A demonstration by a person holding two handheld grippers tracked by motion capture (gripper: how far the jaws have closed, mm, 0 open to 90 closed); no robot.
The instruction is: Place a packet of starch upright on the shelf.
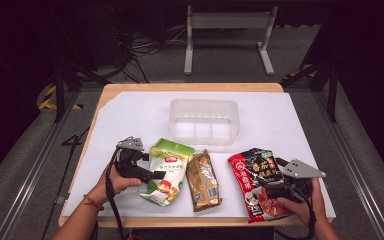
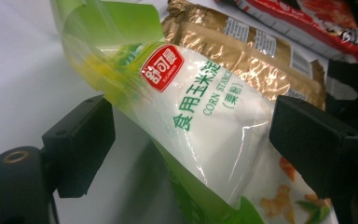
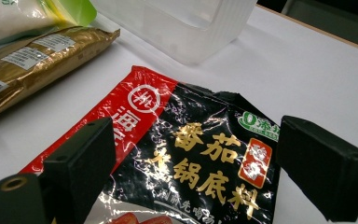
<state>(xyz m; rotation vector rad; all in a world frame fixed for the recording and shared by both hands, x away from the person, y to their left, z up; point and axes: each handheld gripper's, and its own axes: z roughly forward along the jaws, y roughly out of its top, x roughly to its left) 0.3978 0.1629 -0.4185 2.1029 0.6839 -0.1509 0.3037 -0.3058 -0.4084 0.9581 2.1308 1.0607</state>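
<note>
A green and white corn starch bag (image 1: 167,172) (image 2: 200,107) lies at the front left of the white sheet. My left gripper (image 1: 155,175) (image 2: 191,135) reaches in from the bag's left side, and its jaws stand wide on either side of the bag without visibly squeezing it. At the front right lies a red and black hotpot seasoning packet (image 1: 255,182) (image 3: 191,140). My right gripper (image 1: 274,190) (image 3: 196,163) hovers low over that packet's near end, open, its two jaws far apart.
A gold foil packet (image 1: 203,180) (image 2: 251,56) (image 3: 42,56) lies between the two bags, close beside the green one. A clear plastic container (image 1: 204,106) (image 3: 182,28) stands behind them at mid table. The white sheet (image 1: 130,115) covers a wooden tabletop.
</note>
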